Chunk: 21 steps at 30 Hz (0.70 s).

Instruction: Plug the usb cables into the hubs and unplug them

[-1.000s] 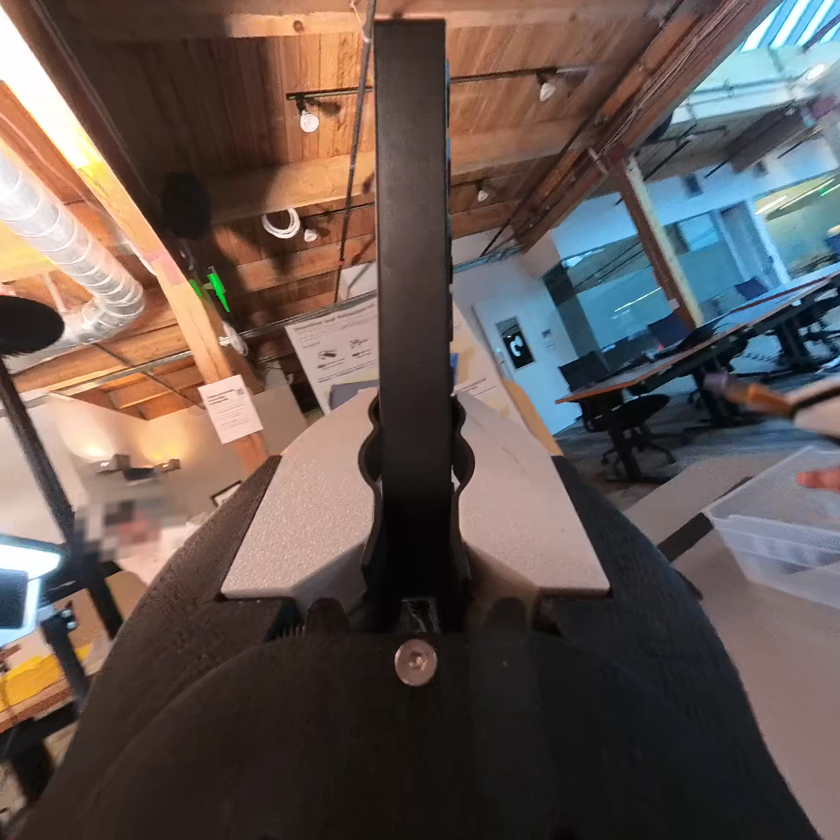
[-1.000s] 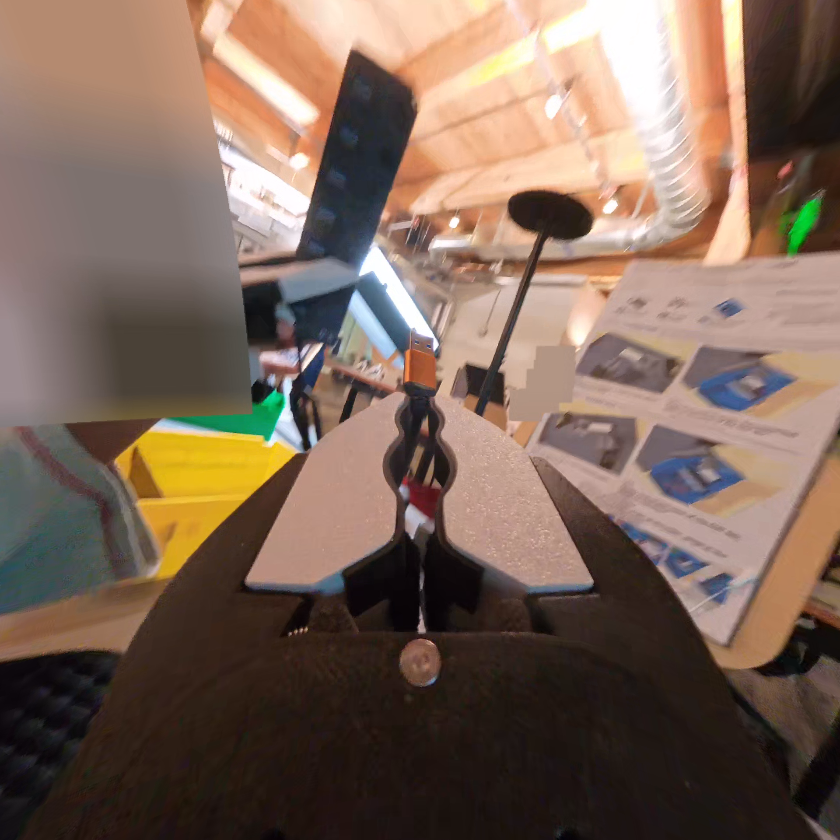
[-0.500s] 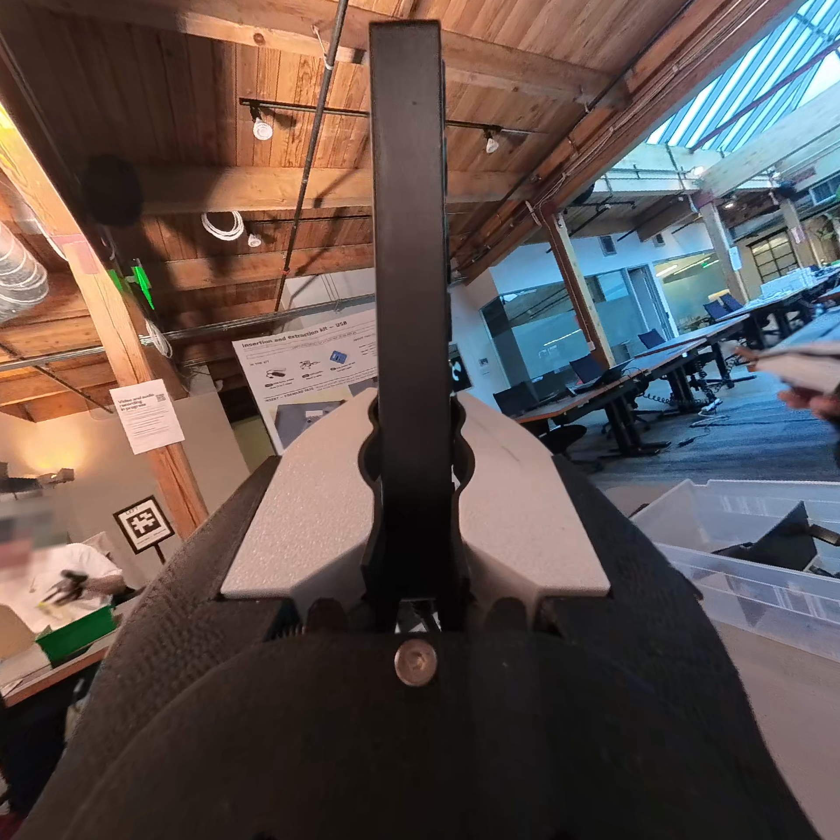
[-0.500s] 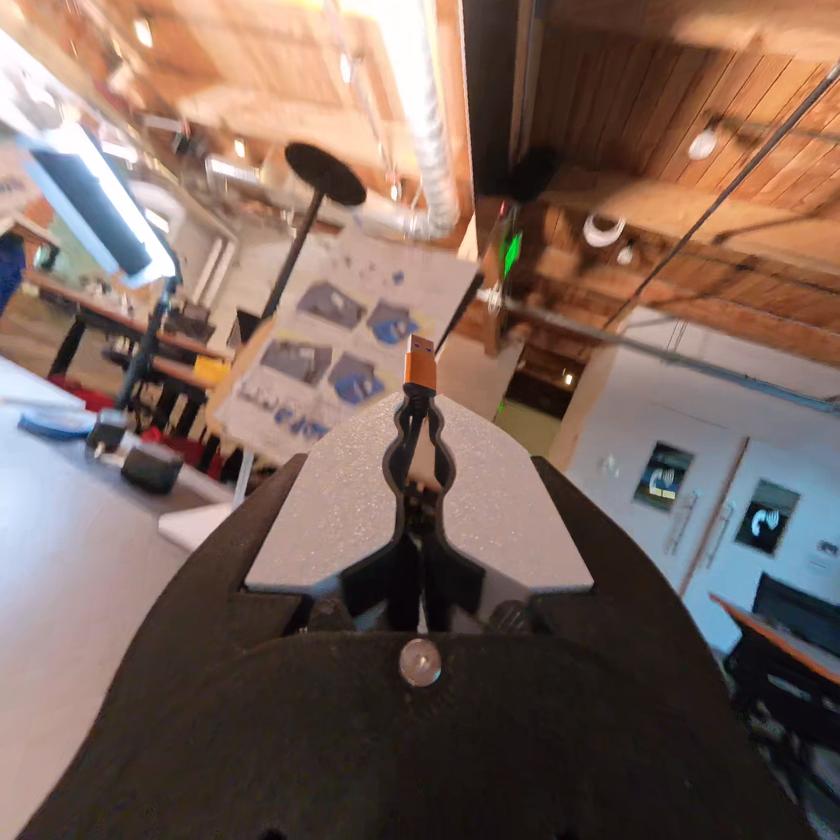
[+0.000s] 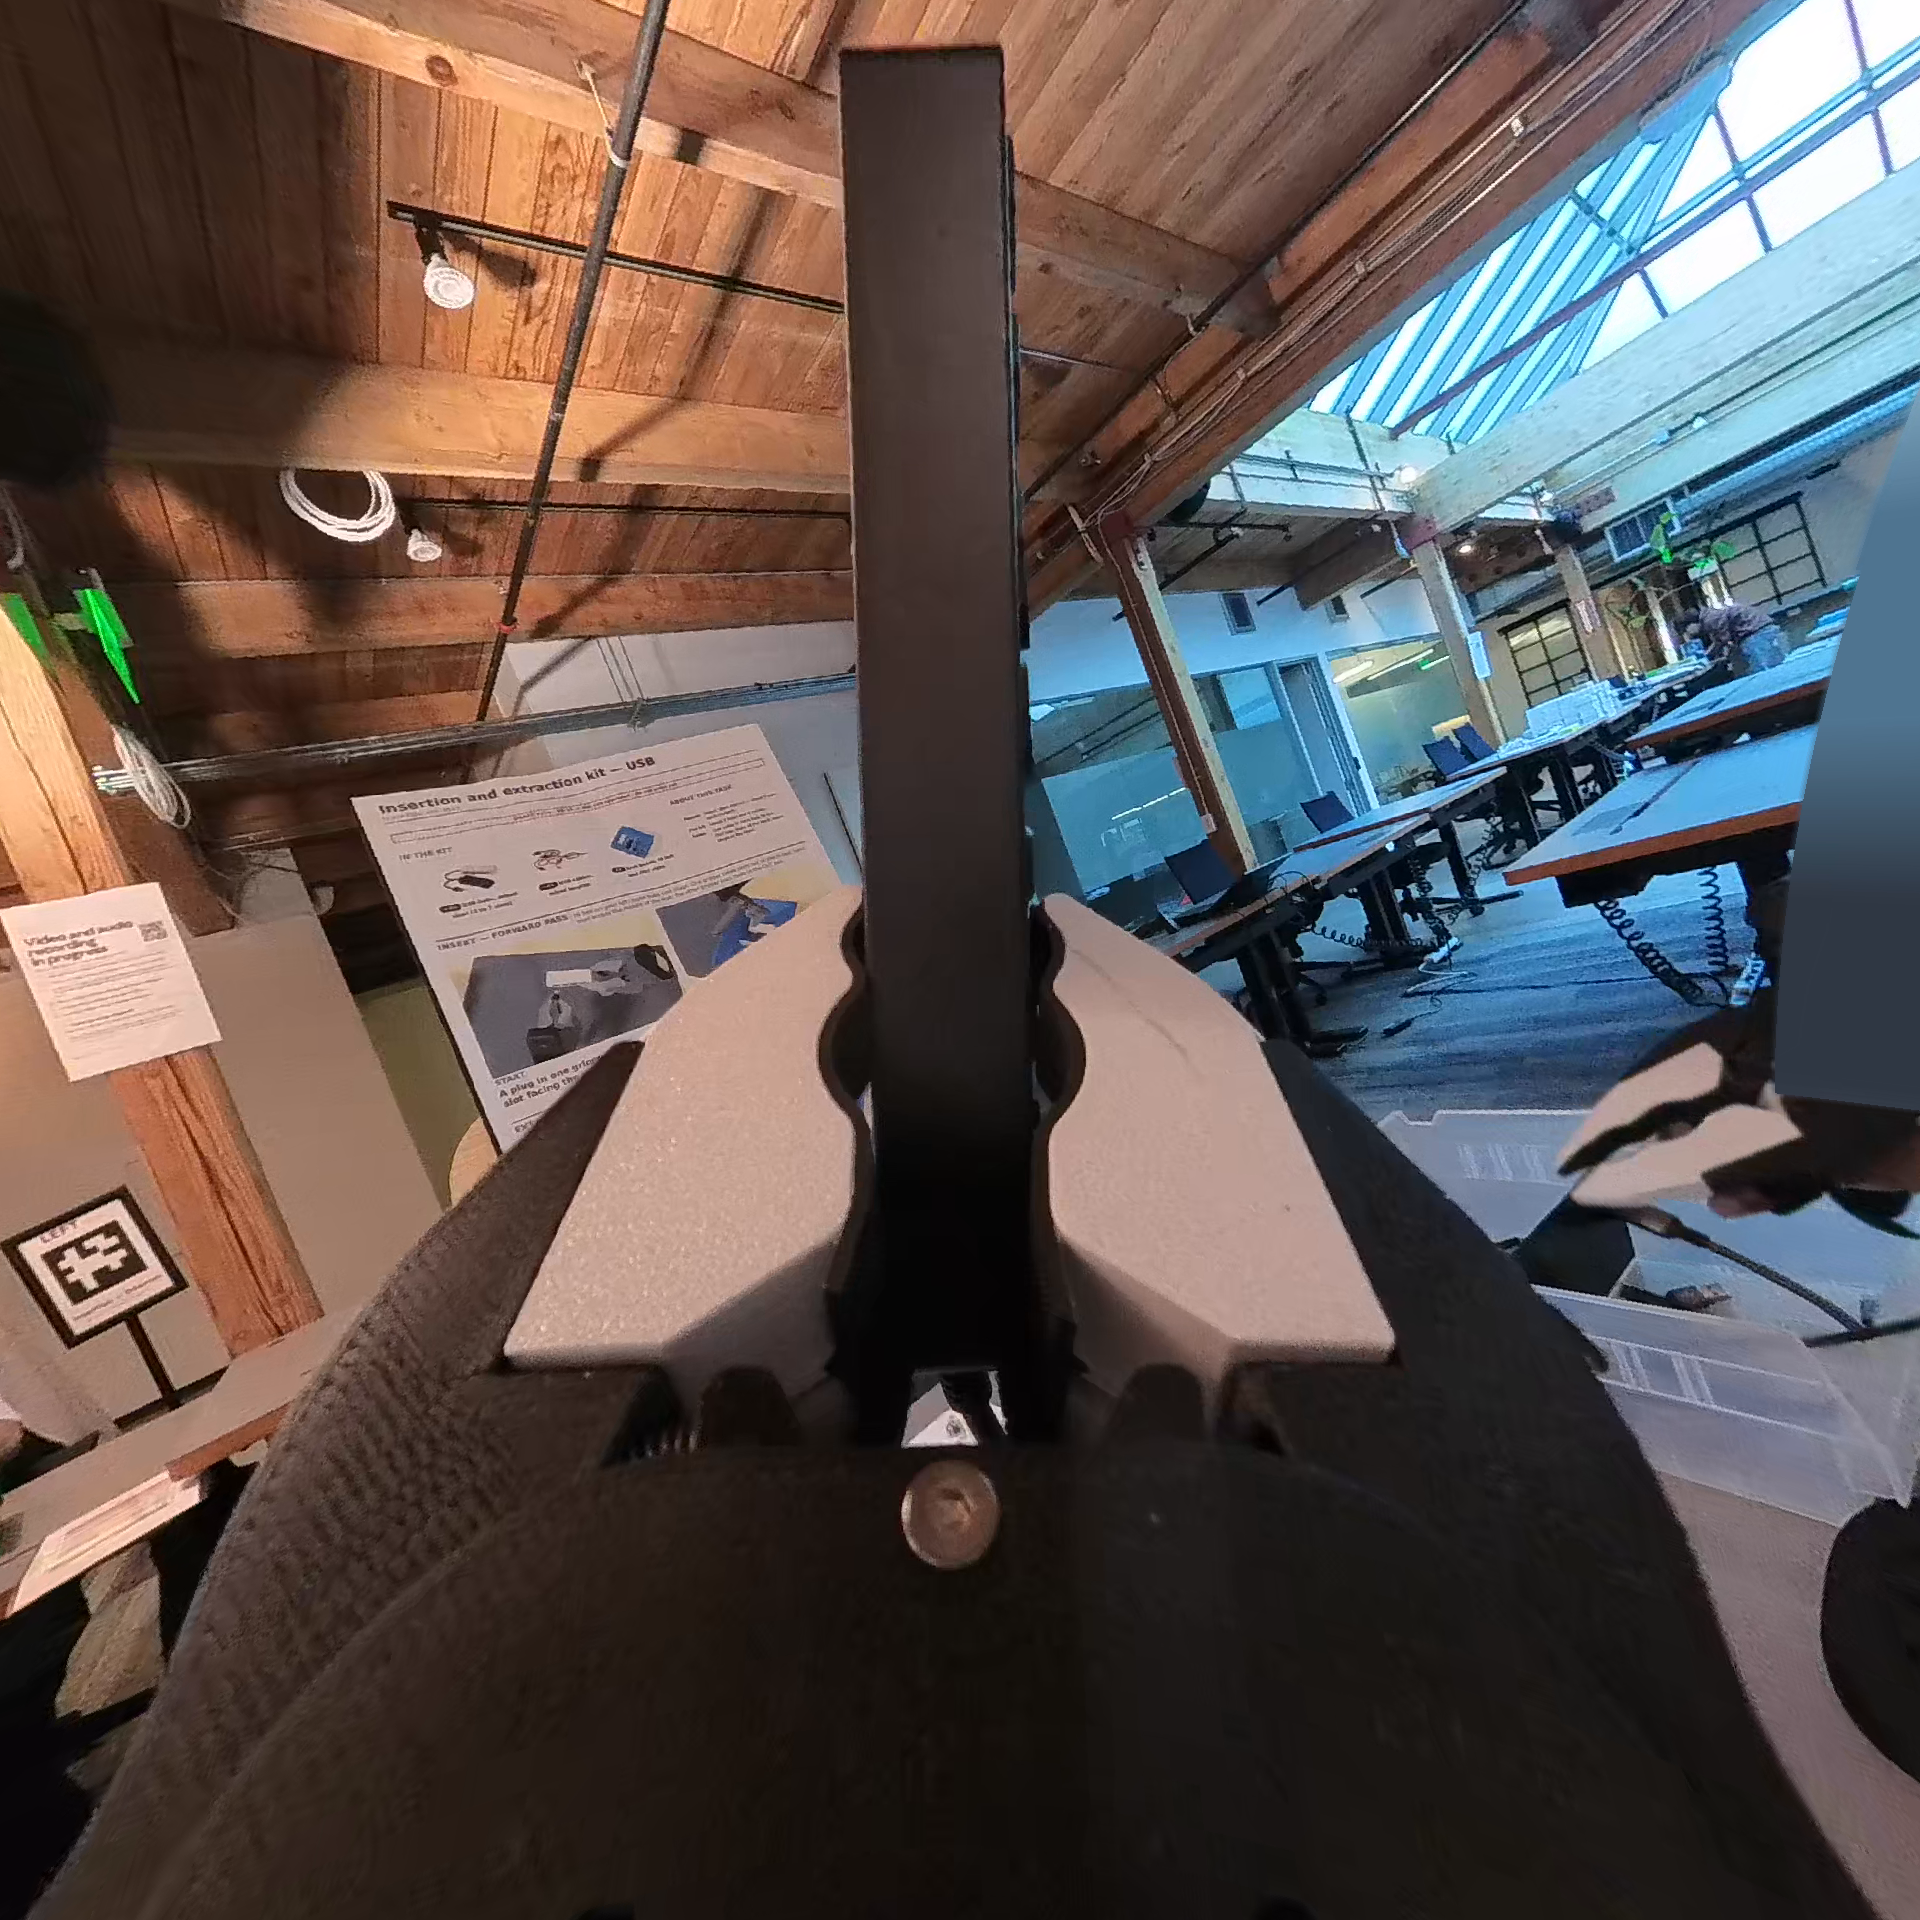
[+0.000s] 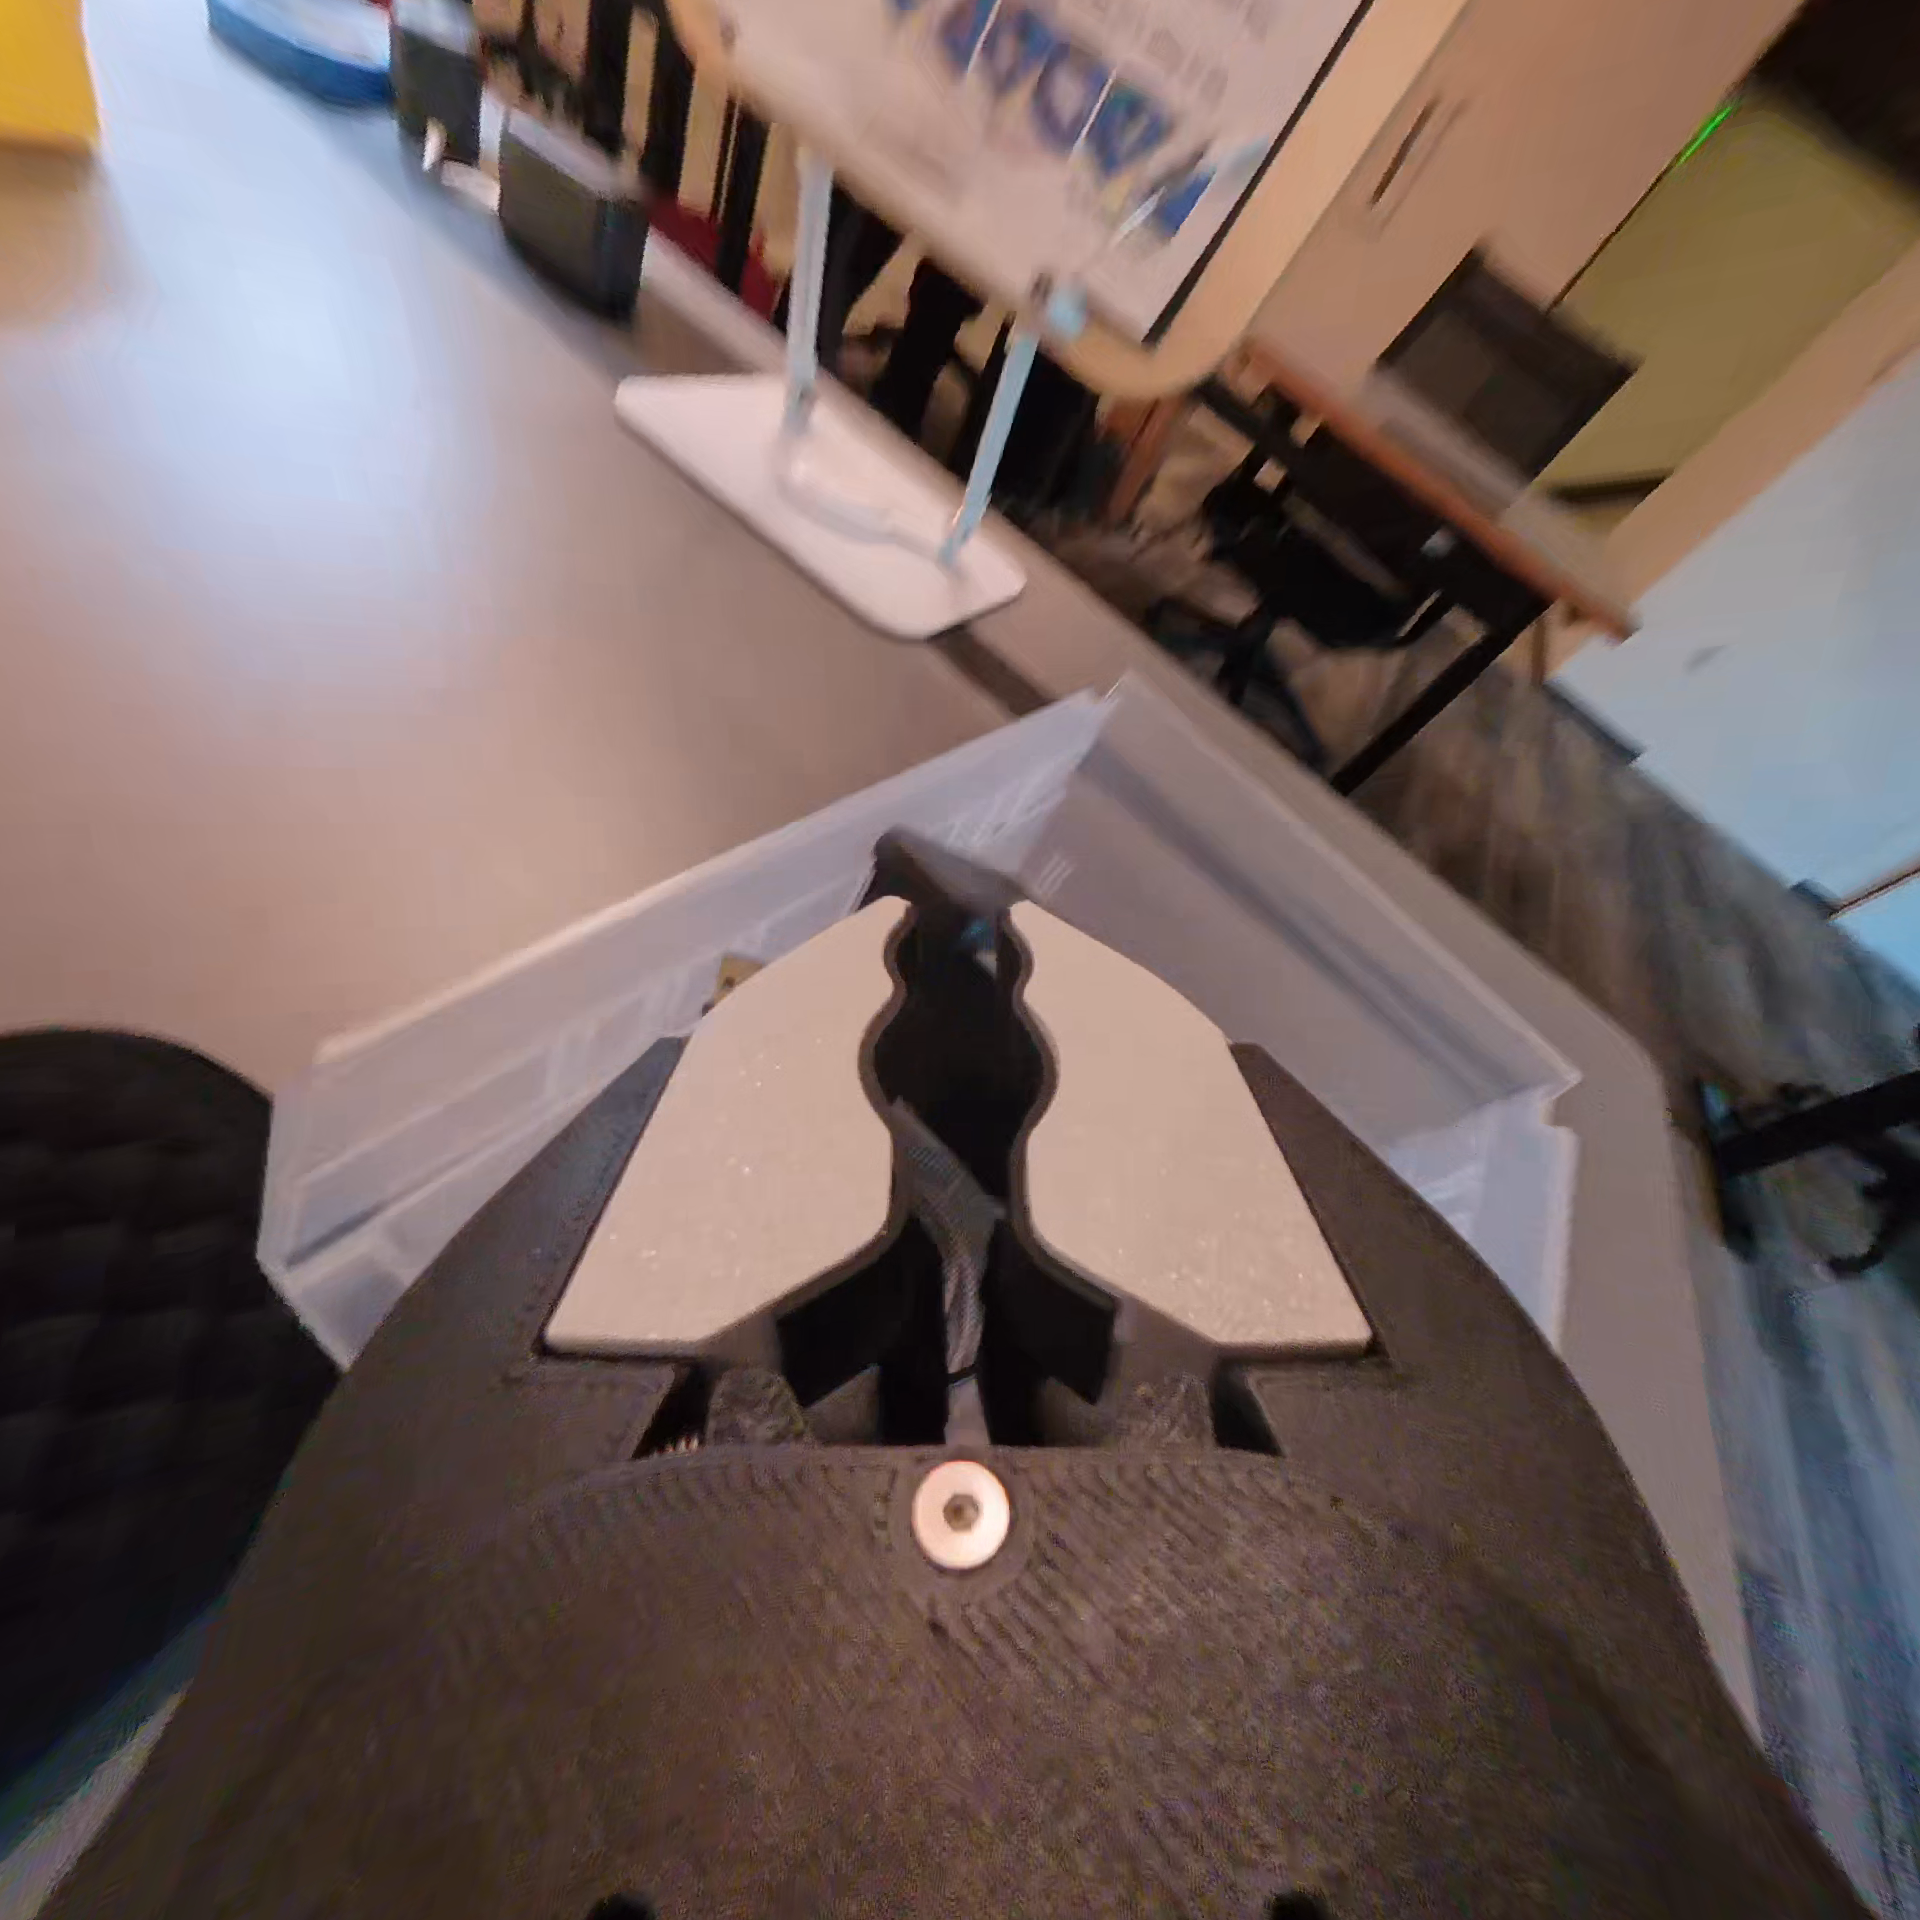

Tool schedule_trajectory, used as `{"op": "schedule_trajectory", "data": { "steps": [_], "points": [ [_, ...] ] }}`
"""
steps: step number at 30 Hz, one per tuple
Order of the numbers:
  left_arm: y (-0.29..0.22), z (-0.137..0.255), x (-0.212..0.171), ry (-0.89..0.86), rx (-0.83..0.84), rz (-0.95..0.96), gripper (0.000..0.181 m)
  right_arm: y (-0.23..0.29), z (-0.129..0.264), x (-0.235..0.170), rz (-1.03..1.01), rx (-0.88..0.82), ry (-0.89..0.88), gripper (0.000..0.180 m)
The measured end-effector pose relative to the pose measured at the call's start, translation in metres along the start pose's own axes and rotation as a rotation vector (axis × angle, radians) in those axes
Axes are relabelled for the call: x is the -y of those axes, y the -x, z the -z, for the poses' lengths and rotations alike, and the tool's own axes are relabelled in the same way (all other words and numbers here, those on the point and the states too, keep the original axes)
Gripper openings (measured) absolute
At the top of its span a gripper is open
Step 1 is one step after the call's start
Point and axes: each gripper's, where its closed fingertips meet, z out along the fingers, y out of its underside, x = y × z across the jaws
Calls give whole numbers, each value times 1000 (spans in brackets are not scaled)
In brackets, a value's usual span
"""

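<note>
- Grey tabletop point(image 6: 312, 468) under both tools; open-plan workshop w/ timber ceiling point(image 5: 312, 125) behind.
- Nearest, left wrist view: left gripper point(image 5: 940, 935) clamped tight on black hub point(image 5: 925, 520); both pads flat against its sides, no gap seen; hub upright, long axis in line w/ the fingers, free end aimed at the ceiling; port face not visible from here.
- Nearest, right wrist view: right gripper point(image 6: 951, 914) tipped down over clear plastic bin point(image 6: 1299, 935); jaws nearly together, narrow gap; grey braided strip, prob. the usb cable point(image 6: 945, 1195), lies in that gap; cannot tell if it is actually pinched; dark blurred piece at the tips, not identifiable; plug end not made out.
- Mid-distance, left view: right gripper low on the right, beside the bin and well apart from the hub, w/ a dark lead trailing off it.
- Key relation, judged: hub sits up and to the left of the right gripper, axis vertical; plug must be brought across and squared to a port; right gripper does the travel, left only steadies.
- Far: printed poster point(image 5: 582, 883) on stand; desk rows beyond.
</note>
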Motion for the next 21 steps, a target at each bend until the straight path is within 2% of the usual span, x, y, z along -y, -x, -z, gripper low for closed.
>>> {"op": "schedule_trajectory", "data": {
  "steps": [4,8,10,12,14,15,17,19,21],
  "points": [
    [-1,-1,-2,6,-10,5,27,4,4,-14,58,-3,154,25],
    [-1,-1,-2,10,-9,1,27,1,39,11,80,-67,128,37],
    [-1,-1,-2,15,-12,1,27,0,62,36,108,-112,36,42],
    [-2,-1,-3,22,-16,-1,27,-2,85,69,121,-152,-167,42],
    [-4,-1,-4,29,-22,-5,27,1,112,94,79,-143,-377,38],
    [-5,-1,-4,32,-25,-8,27,5,123,97,48,-113,-419,33],
    [-6,-1,-4,39,-30,-18,27,25,132,74,14,-5,-311,32],
    [-6,0,-3,36,-28,-21,27,51,134,26,37,95,-45,34],
    [-6,0,-3,32,-28,-11,27,65,142,-30,59,110,245,39]
  ]
}}
